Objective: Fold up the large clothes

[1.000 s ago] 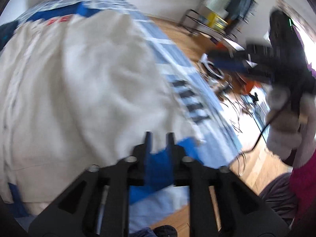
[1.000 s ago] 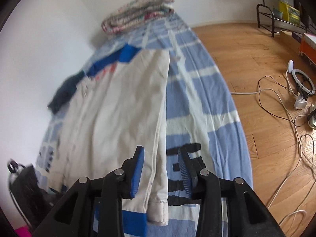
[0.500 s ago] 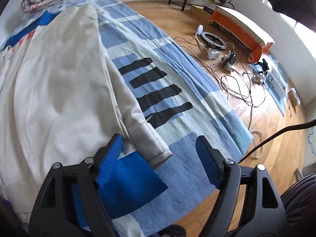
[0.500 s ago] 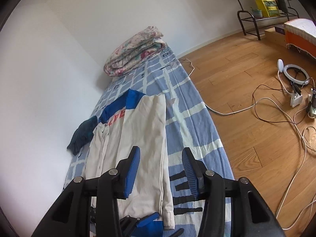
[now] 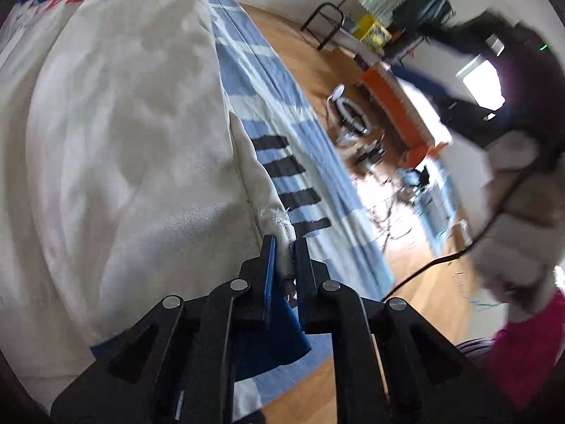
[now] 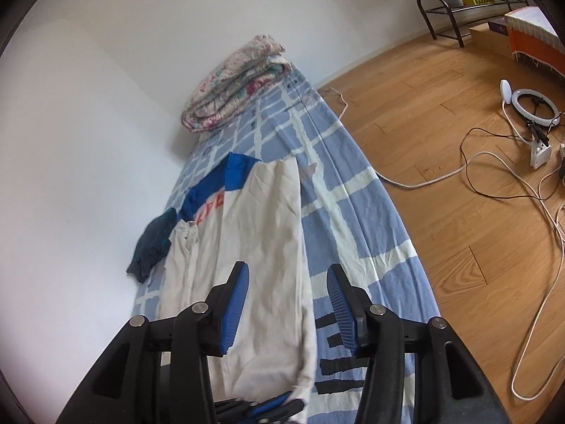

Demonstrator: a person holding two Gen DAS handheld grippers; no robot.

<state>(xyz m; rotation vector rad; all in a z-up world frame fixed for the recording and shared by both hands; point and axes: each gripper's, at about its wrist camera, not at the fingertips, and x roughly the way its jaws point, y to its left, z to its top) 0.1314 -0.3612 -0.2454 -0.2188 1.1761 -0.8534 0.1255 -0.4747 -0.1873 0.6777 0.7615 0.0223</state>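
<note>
A cream garment [image 5: 123, 148] with blue parts lies lengthwise on the blue-and-white bedspread [image 5: 282, 106]. My left gripper [image 5: 284, 247] is shut on the garment's near hemmed corner at the bed's right side. In the right wrist view the same cream garment [image 6: 261, 247] stretches away from me, with a blue collar part [image 6: 233, 173] at its far end. My right gripper [image 6: 287, 289] is open and empty, held well above the garment. The left gripper's blue tips [image 6: 268, 406] show blurred below it at the near hem.
A folded floral quilt [image 6: 236, 84] lies at the bed's far end. A dark crumpled cloth [image 6: 152, 247] lies by the wall. Cables [image 6: 512, 183], a ring light [image 6: 533, 102], a metal rack [image 6: 462, 3] and an orange bench [image 6: 533, 39] are on the wooden floor to the right.
My left gripper, open half a second ago, has shut on the garment's hemmed corner. My right gripper has stayed open and high above the bed.
</note>
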